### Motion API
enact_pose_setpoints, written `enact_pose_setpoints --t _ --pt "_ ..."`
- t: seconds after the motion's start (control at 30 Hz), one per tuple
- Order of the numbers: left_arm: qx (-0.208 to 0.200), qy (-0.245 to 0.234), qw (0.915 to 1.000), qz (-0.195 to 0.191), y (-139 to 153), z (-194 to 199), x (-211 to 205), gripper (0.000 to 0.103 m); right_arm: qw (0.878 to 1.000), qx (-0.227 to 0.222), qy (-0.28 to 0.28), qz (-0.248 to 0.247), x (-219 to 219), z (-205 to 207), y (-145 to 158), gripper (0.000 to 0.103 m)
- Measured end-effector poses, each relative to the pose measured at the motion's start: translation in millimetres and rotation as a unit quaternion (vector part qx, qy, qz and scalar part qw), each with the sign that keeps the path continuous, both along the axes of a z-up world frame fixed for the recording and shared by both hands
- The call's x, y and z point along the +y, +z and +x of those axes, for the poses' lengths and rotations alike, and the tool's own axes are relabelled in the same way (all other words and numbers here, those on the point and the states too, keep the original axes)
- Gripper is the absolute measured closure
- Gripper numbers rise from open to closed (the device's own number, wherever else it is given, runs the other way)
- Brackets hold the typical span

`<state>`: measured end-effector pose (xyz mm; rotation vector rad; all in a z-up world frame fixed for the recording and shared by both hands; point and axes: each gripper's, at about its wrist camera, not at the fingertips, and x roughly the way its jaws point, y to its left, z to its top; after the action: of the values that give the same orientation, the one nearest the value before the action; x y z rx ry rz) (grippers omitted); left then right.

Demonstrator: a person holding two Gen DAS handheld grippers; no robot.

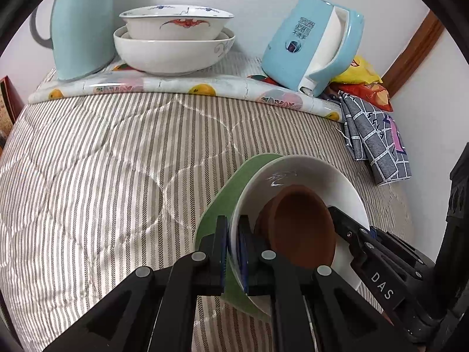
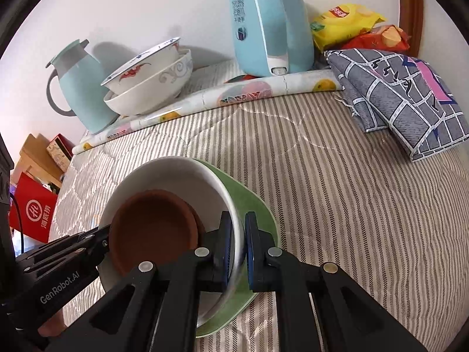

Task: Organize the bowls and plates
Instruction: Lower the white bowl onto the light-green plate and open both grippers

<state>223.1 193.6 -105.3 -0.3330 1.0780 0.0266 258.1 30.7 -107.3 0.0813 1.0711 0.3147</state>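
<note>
A white bowl (image 1: 307, 182) with a green outside sits tilted on a striped quilt (image 1: 102, 161), and a smaller brown bowl (image 1: 302, 226) lies nested inside it. The left claw (image 1: 233, 252) pinches the white bowl's rim on one side, one blue-padded finger outside against the green wall and the other inside. The right claw (image 2: 239, 246) pinches the rim on the opposite side in the same way, its inner finger just beside the brown bowl. Each claw also shows in the other's view, reaching in across the bowl. Farther back, along the wall, a fruit-patterned mat (image 1: 181, 83) lies on the quilt and carries a second stack: a white bowl painted with a red bat (image 1: 176, 25) sits inside a larger plain white bowl (image 1: 173, 54). A pale green thermos jug (image 1: 82, 26) stands to one side of that stack, and a light blue electric kettle (image 1: 310, 44) stands to the other. Beside the kettle lie a yellow snack bag (image 2: 343, 20), a red snack bag (image 2: 378, 39) and a folded grey checked cloth (image 2: 404, 94).
</note>
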Motion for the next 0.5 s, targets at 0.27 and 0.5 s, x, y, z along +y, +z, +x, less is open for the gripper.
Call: enact_pose_setpoints --t 0.27,0.5 --pt "0.000 -0.011 0.9999 -0.002 -1.5 5.1 -1.3 0.093 1.000 0.005 -0.002 0.003 -2.5 3.8 -5.5 0.094" --pt "0.001 -0.012 0.9997 -0.019 -4.9 4.8 1.5 0.090 1.000 0.003 -0.006 0.007 -3.7 2.3 -6.0 0.094"
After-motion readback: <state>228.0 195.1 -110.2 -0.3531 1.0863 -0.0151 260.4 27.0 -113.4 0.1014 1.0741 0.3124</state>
